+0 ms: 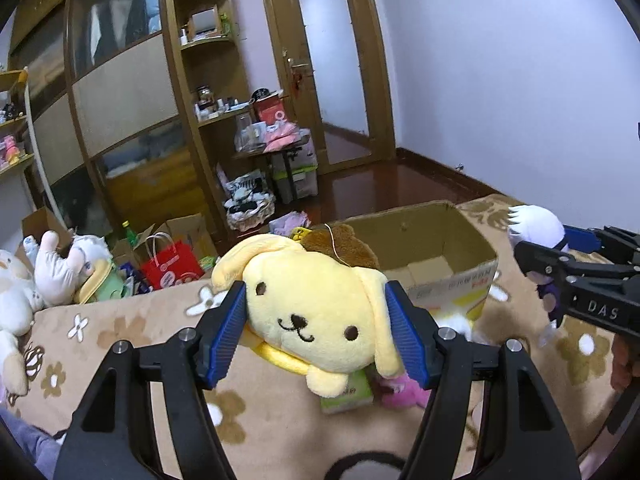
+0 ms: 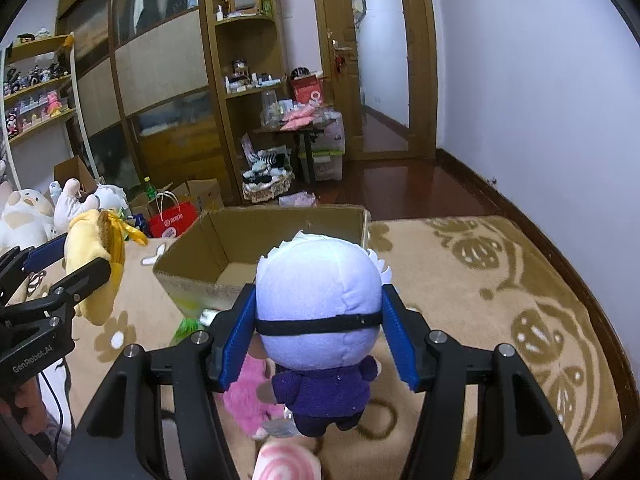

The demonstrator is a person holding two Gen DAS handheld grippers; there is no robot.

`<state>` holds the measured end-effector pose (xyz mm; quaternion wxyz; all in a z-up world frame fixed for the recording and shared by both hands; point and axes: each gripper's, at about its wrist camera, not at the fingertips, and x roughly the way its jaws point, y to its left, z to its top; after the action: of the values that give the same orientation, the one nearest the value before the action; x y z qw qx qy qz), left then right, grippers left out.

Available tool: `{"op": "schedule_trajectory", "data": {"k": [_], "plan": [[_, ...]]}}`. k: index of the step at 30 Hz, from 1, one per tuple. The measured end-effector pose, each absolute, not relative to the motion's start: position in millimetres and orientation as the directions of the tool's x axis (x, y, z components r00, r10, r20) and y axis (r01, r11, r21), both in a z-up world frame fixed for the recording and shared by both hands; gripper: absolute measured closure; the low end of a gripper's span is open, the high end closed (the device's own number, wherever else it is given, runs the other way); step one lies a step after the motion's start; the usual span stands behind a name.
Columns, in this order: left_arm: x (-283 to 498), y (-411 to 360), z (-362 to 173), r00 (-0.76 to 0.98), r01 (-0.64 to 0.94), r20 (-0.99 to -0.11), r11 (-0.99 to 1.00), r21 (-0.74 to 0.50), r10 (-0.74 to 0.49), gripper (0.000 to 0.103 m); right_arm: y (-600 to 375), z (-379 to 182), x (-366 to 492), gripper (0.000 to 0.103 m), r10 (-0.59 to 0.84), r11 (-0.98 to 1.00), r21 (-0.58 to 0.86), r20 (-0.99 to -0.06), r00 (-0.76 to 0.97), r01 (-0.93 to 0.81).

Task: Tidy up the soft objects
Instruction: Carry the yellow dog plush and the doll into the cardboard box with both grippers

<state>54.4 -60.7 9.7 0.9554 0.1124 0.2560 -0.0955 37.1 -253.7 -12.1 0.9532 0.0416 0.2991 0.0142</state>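
My left gripper (image 1: 318,322) is shut on a yellow dog plush (image 1: 316,312) with a brown beret, held above the beige floral blanket (image 1: 132,336). It also shows at the left of the right wrist view (image 2: 94,268). My right gripper (image 2: 320,328) is shut on the head of a white-haired doll (image 2: 320,304) in a purple outfit with a black blindfold; the doll shows at the right of the left wrist view (image 1: 538,236). An open cardboard box (image 2: 276,232) stands just beyond both toys, its inside bare where visible.
A pink plush (image 2: 248,396), a pink swirl toy (image 2: 286,462) and a green packet (image 1: 348,394) lie on the blanket below the grippers. White plush toys (image 1: 60,268), a red bag (image 1: 172,266) and boxes crowd the floor at left. A wardrobe (image 1: 120,92) and door (image 1: 332,60) stand behind.
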Motion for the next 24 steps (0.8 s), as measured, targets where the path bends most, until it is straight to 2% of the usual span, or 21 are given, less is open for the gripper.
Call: {"op": "schedule_trajectory", "data": {"k": [11, 17, 24], "plan": [[101.7, -81.8, 12.2, 0.868, 0.280, -0.473, 0.934, 0.220, -0.149, 0.035, -254.8, 2.2, 83.7, 0.039, 0.087, 0.993, 0.116, -0.502, 0.861, -0.033], [122.9, -82.0, 16.0, 0.876, 0.276, -0.455, 0.940, 0.200, -0.160, 0.035, -247.8, 0.2, 107.5, 0.039, 0.105, 0.991, 0.119, -0.475, 0.874, -0.055], [149.8, -82.3, -2.9, 0.857, 0.284, -0.489, 0.941, 0.183, -0.163, 0.034, -244.8, -16.0, 128.7, 0.038, 0.132, 0.989, 0.121, -0.482, 0.866, -0.084]]}}
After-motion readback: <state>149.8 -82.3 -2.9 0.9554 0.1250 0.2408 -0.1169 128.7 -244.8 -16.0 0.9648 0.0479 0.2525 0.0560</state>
